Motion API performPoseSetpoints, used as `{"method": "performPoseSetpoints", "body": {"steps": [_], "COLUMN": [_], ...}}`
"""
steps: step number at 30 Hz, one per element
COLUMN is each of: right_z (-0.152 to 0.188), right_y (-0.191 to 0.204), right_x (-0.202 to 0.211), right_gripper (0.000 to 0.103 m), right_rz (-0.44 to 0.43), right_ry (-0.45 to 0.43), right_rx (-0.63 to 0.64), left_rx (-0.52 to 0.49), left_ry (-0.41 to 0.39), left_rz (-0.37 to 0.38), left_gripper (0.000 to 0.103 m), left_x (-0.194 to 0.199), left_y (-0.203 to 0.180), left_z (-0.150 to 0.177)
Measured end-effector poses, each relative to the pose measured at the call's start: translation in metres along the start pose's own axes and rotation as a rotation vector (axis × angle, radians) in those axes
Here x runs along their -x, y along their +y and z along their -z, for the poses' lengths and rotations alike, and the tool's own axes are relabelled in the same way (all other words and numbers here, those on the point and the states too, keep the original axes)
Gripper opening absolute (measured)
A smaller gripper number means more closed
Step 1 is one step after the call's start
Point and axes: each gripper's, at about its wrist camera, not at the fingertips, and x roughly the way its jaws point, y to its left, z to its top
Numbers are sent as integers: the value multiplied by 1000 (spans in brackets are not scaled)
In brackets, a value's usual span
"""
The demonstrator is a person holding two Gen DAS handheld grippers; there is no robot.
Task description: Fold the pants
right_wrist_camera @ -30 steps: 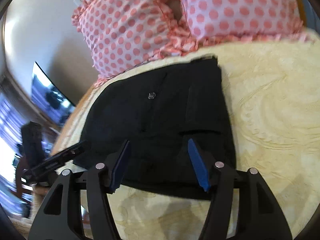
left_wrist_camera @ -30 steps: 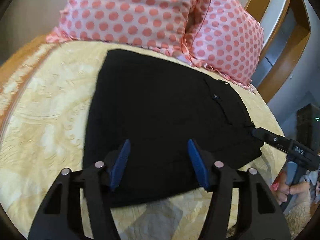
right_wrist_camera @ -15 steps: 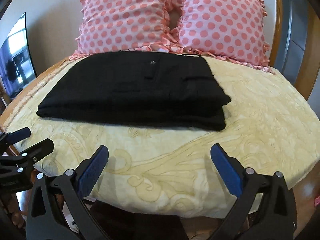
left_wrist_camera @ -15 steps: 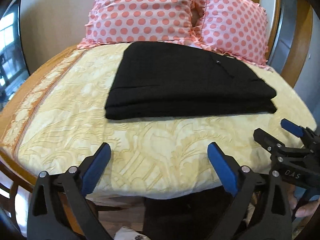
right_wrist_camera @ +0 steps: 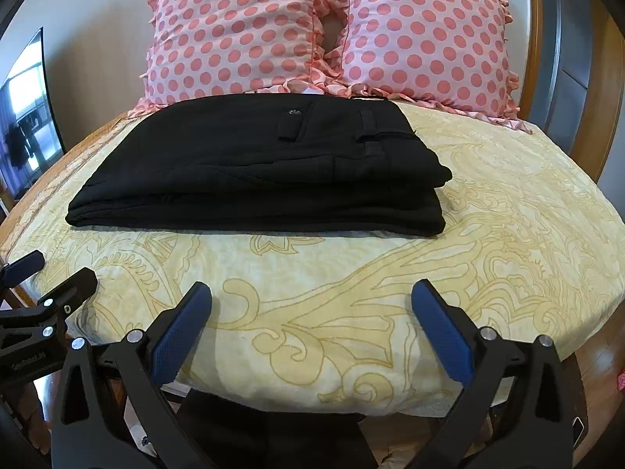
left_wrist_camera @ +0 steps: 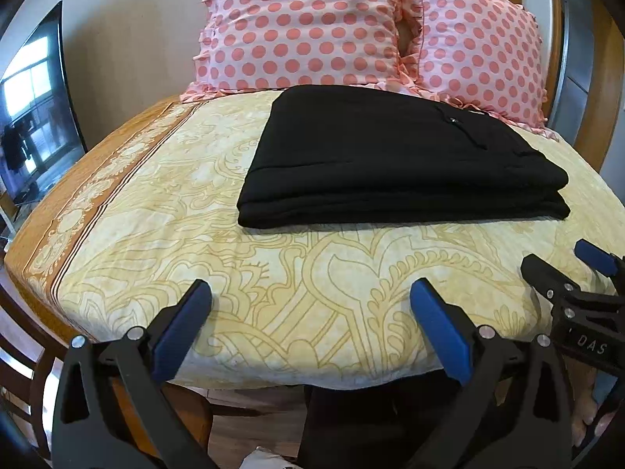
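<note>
We are working over a bed [left_wrist_camera: 164,203] dressed in a yellow patterned cover, with two pink polka-dot pillows [right_wrist_camera: 242,35] propped at the headboard end and a dark screen [left_wrist_camera: 35,117] off at nine o'clock. We are holding the left gripper [left_wrist_camera: 310,326] above the near edge of the mattress, its blue-padded jaws spread wide and grasping nothing; at its three o'clock we are seeing the right gripper [left_wrist_camera: 562,269], likewise hanging apart from the cloth. In its own view the right gripper [right_wrist_camera: 311,326] is also gaping and empty, with the left one showing at nine o'clock. Both are sitting well back from the work, which reads to us as releasing it and giving it room. Outward at twelve o'clock, the black pants [right_wrist_camera: 258,164] are lying folded into a compact stack, the button and pocket layer uppermost, the far edge just beside the pillows. We are judging the folding as essentially finished, since the layers are resting squared and flat without any grip on them.
</note>
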Motion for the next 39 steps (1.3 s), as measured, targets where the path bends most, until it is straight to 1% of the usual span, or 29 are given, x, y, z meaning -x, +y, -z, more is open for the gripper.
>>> {"method": "performPoseSetpoints", "body": {"steps": [9, 39], "right_z": [1, 0], "right_y": [0, 2], "right_x": [1, 1], "right_gripper": [102, 102], "right_rz": [-1, 4], "right_ry": [-6, -6], "right_rx": [1, -3], "left_rx": [-16, -15], "left_ry": [-10, -10], "left_rz": [17, 16], "left_gripper": [101, 101], "left_x": [-2, -2], "left_y": [1, 0], "left_z": [0, 0]}}
